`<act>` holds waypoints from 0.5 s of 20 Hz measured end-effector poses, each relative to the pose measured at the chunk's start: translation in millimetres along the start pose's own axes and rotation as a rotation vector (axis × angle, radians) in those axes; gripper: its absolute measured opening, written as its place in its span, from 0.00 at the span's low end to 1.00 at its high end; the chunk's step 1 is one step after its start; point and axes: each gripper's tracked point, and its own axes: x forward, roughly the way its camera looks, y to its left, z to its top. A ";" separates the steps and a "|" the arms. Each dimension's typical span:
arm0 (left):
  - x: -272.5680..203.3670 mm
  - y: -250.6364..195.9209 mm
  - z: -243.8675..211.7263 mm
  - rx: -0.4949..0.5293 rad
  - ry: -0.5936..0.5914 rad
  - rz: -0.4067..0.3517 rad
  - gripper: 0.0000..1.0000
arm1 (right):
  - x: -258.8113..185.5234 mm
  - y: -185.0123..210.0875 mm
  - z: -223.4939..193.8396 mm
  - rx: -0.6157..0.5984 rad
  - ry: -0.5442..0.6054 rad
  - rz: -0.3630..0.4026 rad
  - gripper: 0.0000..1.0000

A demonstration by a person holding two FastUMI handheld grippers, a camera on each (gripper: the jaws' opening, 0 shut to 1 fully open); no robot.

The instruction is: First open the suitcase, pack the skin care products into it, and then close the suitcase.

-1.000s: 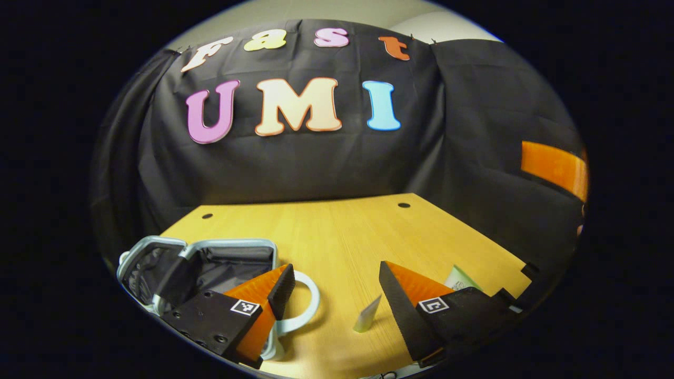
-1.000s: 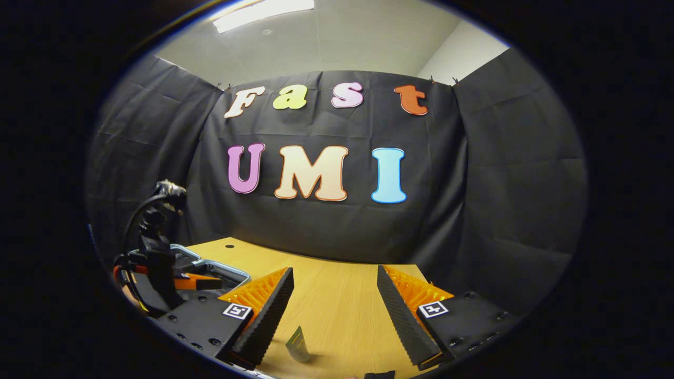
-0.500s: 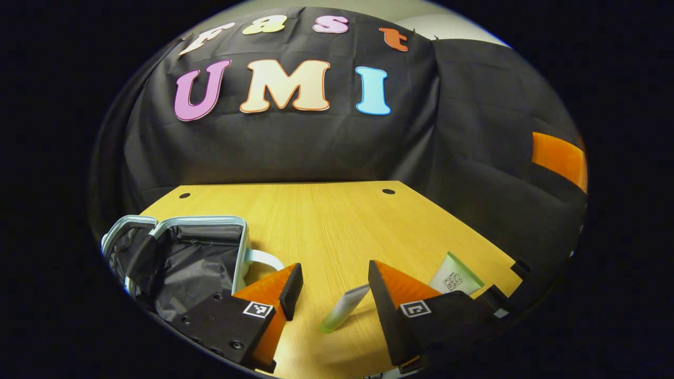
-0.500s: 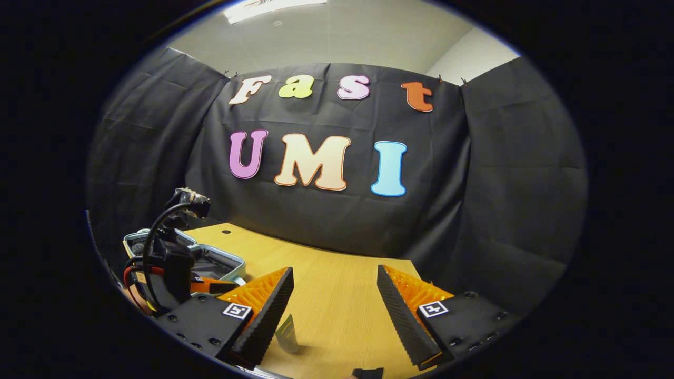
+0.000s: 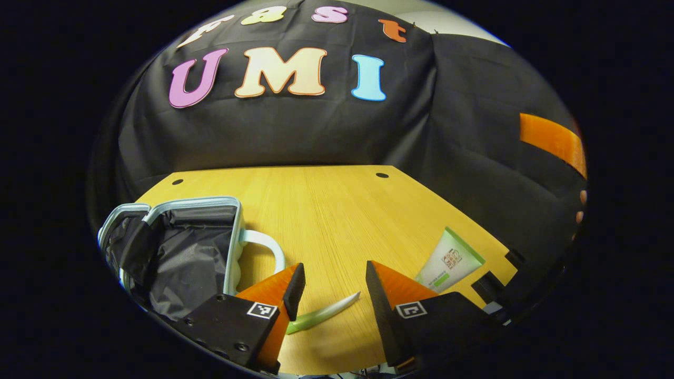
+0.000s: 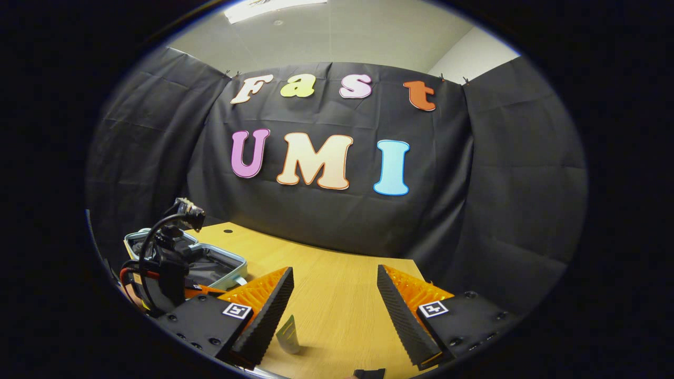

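Note:
The suitcase (image 5: pixel 174 247) lies open on the left of the wooden table (image 5: pixel 326 210), with a pale blue rim, black lining and a looped handle (image 5: pixel 266 247). A thin green-white tube (image 5: pixel 324 313) lies flat on the table just ahead of my left gripper (image 5: pixel 333 284), which is open and holds nothing. A wider white tube with green trim (image 5: pixel 447 260) lies to the right, beside the right finger. My right gripper (image 6: pixel 334 284) is open over the table, and a small tube (image 6: pixel 288 334) stands by its left finger. The suitcase (image 6: pixel 216 263) sits far left in the right gripper view.
The left gripper's body with its cables (image 6: pixel 168 263) stands in front of the suitcase in the right gripper view. An orange part of the other gripper (image 5: pixel 553 142) and fingertips of a hand (image 5: pixel 579 208) show at the far right. Black cloth walls close the table's back and sides.
My left gripper has swung right, away from the suitcase, and dipped toward the thin tube, which now lies between its open fingers. The right gripper has hardly moved.

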 end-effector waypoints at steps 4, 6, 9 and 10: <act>0.8 -7.2 -16.8 0.033 0.060 -0.035 0.64 | -1.0 -2.7 -5.8 0.016 0.008 -0.005 0.99; 2.1 -8.8 -31.7 0.079 0.106 -0.044 0.67 | -1.6 -5.0 -7.6 0.019 0.011 -0.009 0.99; 3.6 -6.4 -56.4 0.123 0.179 -0.057 0.64 | -1.6 -8.5 -10.1 0.024 0.013 -0.015 1.00; 4.8 -3.7 -62.2 0.131 0.203 -0.057 0.64 | -2.0 -10.3 -10.5 0.023 0.014 -0.018 0.99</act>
